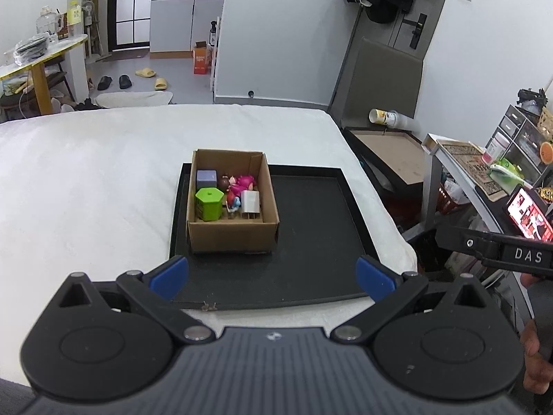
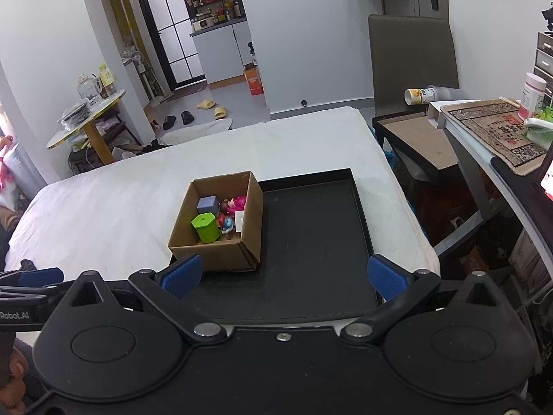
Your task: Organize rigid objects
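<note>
So the stuff I'm sorting sits in a small open brown cardboard box [image 1: 232,204], parked on the left half of a shallow black rectangular tray [image 1: 311,228] on a white fuzzy bedspread [image 1: 86,173]. Inside: a lime-green hexagonal plastic canister [image 1: 208,203], a lavender plastic cube [image 1: 206,179], a white boxy charger plug [image 1: 250,201] and a pink-and-brown toy figurine [image 1: 238,183], all packed touching. My guess is they're light, hard and a bit slick, so I'd pinch the canister across two flat faces and the cube by its sides. The figurine looks the fiddliest. My left gripper [image 1: 273,275] and right gripper [image 2: 283,273] both hover near the tray's front edge, blue pads spread wide, holding nothing.
</note>
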